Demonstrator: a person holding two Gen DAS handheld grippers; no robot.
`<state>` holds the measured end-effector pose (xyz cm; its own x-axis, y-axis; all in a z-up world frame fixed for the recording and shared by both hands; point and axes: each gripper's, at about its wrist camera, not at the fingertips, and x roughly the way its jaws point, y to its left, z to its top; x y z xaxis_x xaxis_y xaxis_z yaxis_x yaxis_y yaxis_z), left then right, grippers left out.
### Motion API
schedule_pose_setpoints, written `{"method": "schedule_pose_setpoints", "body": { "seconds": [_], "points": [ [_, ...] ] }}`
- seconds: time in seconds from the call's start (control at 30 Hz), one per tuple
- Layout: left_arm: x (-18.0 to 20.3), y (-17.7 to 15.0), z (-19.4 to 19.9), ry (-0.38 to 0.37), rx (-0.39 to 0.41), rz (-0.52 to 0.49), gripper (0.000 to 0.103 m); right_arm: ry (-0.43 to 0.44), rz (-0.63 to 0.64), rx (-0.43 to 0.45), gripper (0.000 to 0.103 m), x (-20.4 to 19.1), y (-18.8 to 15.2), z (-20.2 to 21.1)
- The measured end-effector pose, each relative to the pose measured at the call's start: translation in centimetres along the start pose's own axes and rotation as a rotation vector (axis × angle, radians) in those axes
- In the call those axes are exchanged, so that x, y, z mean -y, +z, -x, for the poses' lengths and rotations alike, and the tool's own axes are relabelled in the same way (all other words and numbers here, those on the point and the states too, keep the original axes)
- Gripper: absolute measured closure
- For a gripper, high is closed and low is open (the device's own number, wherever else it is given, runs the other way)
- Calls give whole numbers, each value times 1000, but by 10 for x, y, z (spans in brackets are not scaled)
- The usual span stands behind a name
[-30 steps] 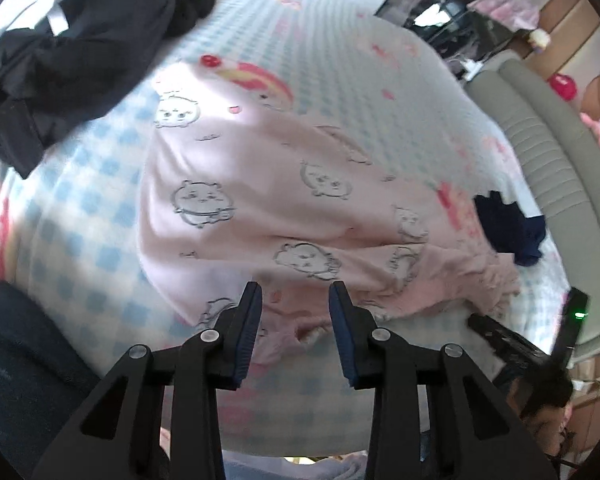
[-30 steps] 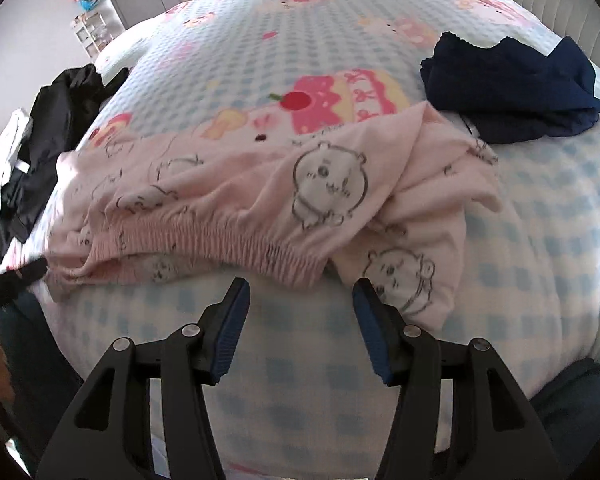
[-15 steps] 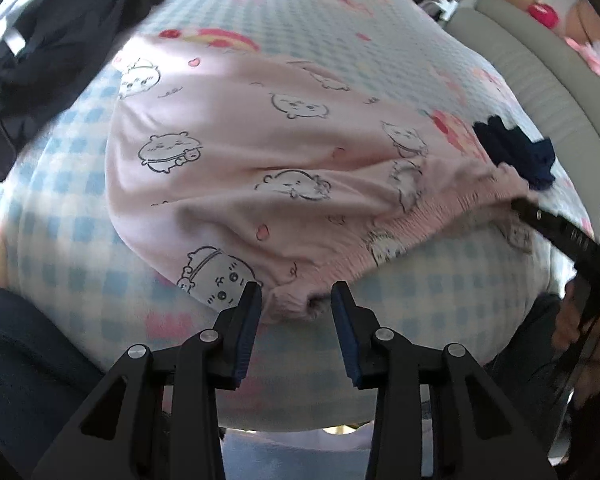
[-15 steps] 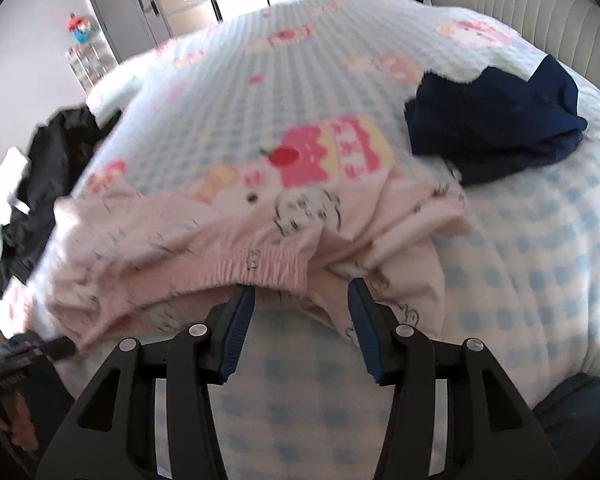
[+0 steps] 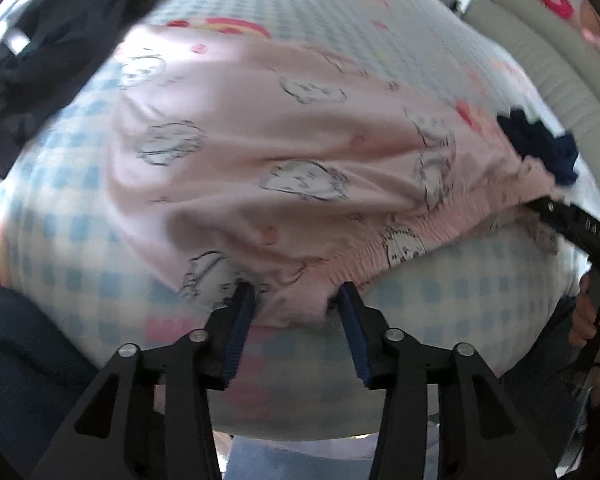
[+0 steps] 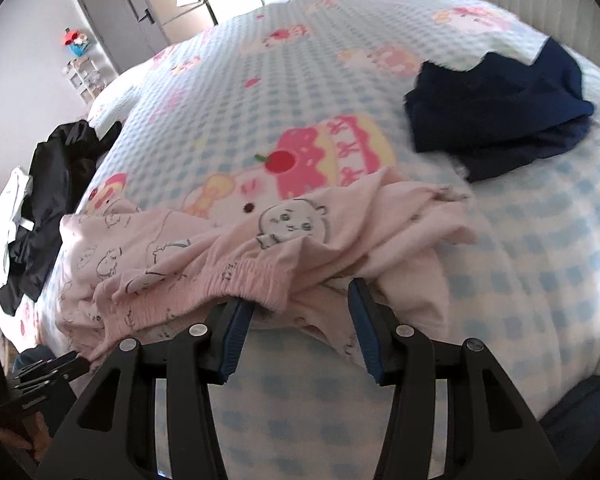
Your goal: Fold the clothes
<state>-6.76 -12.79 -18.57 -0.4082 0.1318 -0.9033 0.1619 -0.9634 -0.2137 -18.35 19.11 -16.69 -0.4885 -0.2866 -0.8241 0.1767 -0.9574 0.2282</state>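
1 pink garment (image 5: 284,152) lies unfolded on the bed (image 6: 260,80); left claw (image 5: 296,300) opening, right claw (image 6: 300,300) apart, both astride its waistband, nothing clamped.

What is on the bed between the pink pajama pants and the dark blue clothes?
Only bare bedspread, with a cake picture, lies between the pink pajama pants and the dark blue clothes in the right wrist view.
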Motion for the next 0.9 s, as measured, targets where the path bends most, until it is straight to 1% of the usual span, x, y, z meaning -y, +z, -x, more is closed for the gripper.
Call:
{"method": "schedule_pose_setpoints", "body": {
  "seconds": [0.07,0.13,0.17,0.2,0.27,0.37,0.47,0.5,0.53,0.6,0.63,0.67,0.7,0.73,0.77,0.8,0.83,0.87,0.9],
  "points": [
    [6,2,-3,21,-8,-26,54,4,51,-41,54,-10,0,-12],
    [2,1,-2,16,-10,-14,54,-14,90,-43,60,-17,-1,-15],
    [0,0,-1,10,-4,-6,57,-26,93,-25,65,-18,0,-12],
    [-3,-1,1,5,3,2,67,-39,96,-6,74,-19,1,-10],
    [-6,-2,8,20,22,12,75,-60,91,27,81,-18,3,-4],
    [-8,0,15,19,37,15,75,-66,61,94,82,-14,13,17],
    [-2,-8,8,0,-13,-29,72,-75,82,126,82,-19,13,32],
    [-1,-12,5,-4,-30,-44,68,-87,91,131,82,-22,11,34],
    [-1,-13,3,-3,-31,-39,68,-90,94,124,82,-23,9,33],
    [-1,-10,-1,-9,-23,-33,68,-69,79,78,81,-22,6,24],
    [1,-4,-2,5,-8,-52,69,-59,73,46,81,-20,4,17],
    [3,2,-3,18,7,-71,82,-56,80,18,81,-19,4,9],
    [5,9,-3,31,22,-90,89,-58,92,-4,84,-19,5,-1],
    [6,31,3,40,41,-97,91,-63,106,-15,93,-18,10,-7],
    [7,54,8,49,61,-104,94,-60,110,-4,95,-17,26,-6],
    [8,77,15,56,83,-111,95,-51,109,16,96,-17,48,0],
    [12,107,38,46,151,-114,95,-42,108,37,96,-17,69,5],
    [20,137,69,30,236,-131,95,-36,109,77,96,-17,93,18],
    [29,166,101,14,321,-148,95,-37,117,144,96,-21,119,40]
  ]
}}
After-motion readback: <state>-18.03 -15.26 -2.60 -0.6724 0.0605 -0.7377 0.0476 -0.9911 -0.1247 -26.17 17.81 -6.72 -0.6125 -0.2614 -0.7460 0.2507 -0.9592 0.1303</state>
